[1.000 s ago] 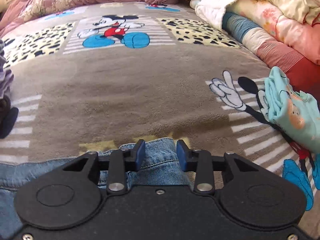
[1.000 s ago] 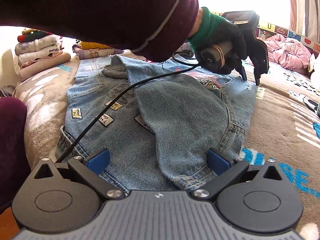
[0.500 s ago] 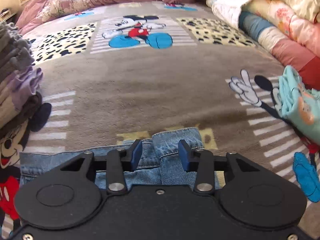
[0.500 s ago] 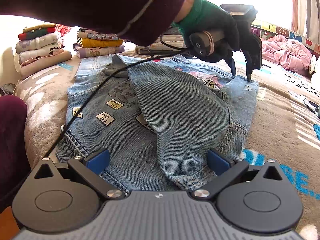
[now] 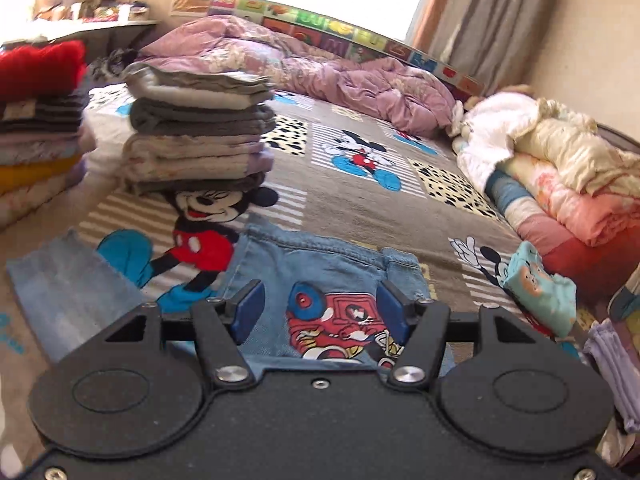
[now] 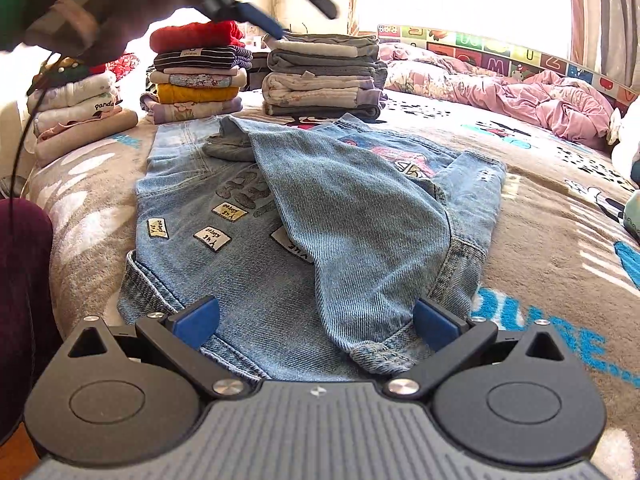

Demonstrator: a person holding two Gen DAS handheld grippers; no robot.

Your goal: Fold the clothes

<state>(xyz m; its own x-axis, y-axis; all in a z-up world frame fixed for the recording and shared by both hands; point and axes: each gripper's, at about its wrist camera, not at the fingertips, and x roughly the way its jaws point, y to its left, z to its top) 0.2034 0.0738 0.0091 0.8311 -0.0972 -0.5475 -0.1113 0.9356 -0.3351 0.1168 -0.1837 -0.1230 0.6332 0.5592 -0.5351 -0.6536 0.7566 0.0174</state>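
Denim jacket [image 6: 320, 216] lies flat on bed [image 6: 552, 216], one sleeve folded across its body. Left gripper [image 5: 320, 308] & right gripper [image 6: 316, 320] both spread, holding nothing, over opp. ends. Recommend: pinch hem corners evenly, keep edges aligned w/ fold.

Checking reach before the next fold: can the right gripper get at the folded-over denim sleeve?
Probably yes. The right gripper is open, and the sleeve cuff lies just ahead between its fingers, nothing covering it.
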